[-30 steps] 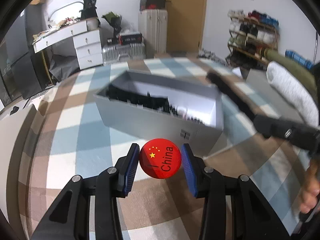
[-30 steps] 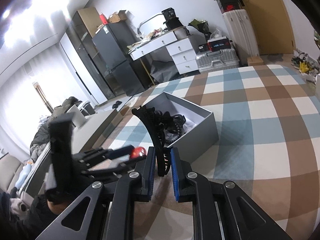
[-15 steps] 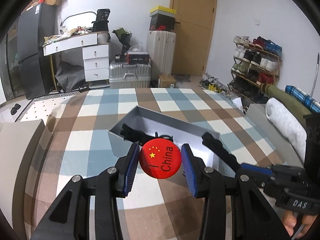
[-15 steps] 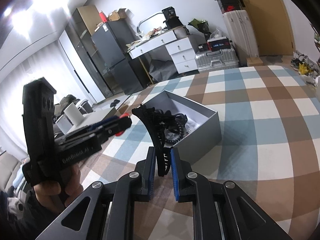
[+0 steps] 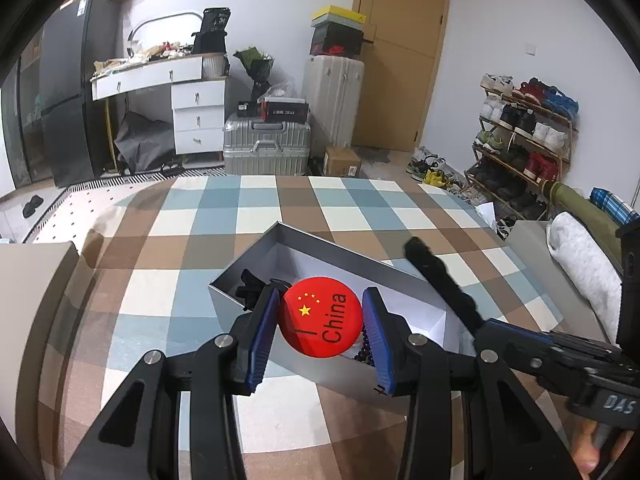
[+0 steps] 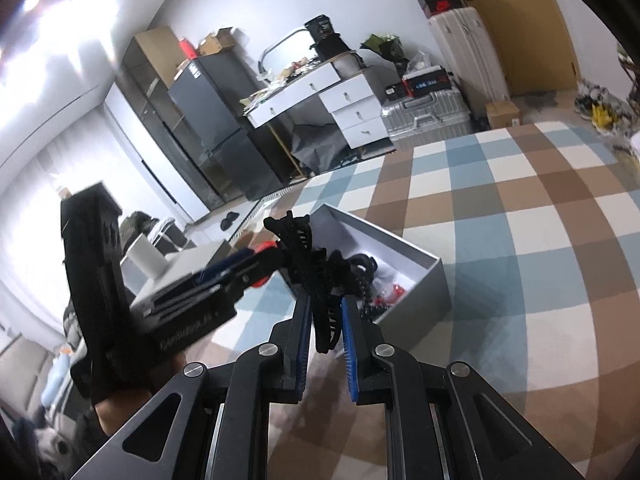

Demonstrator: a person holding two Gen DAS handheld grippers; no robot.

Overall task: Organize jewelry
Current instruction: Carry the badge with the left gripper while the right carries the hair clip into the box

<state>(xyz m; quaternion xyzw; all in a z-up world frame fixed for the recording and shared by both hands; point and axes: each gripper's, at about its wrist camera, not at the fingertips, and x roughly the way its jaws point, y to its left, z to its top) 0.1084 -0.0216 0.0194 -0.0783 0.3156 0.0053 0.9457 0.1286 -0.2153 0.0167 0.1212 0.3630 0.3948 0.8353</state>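
Note:
My left gripper [image 5: 320,330] is shut on a round red badge [image 5: 320,317] with yellow stars and the word "China", held above the near side of the grey open box [image 5: 340,256]. My right gripper [image 6: 324,334] is shut on a black comb-like hair clip [image 6: 308,264], which also shows in the left wrist view [image 5: 440,280], over the box's right part. The grey box [image 6: 416,280] holds black hair pieces [image 6: 360,264], dark beads [image 6: 370,312] and something red [image 6: 394,291]. The left gripper with the badge [image 6: 262,264] shows left of the clip.
The box rests on a blue, brown and white checked cloth [image 5: 192,280]. Behind stand a white desk [image 5: 188,96], a silver suitcase [image 5: 266,146], a dark fridge [image 5: 68,88] and a shoe rack [image 5: 524,132]. A rolled white towel [image 5: 584,264] lies at the right.
The left gripper has risen and drawn back with the badge, so the box looks smaller and lower. The right gripper has tilted and moved the clip over the box, closer to the left gripper.

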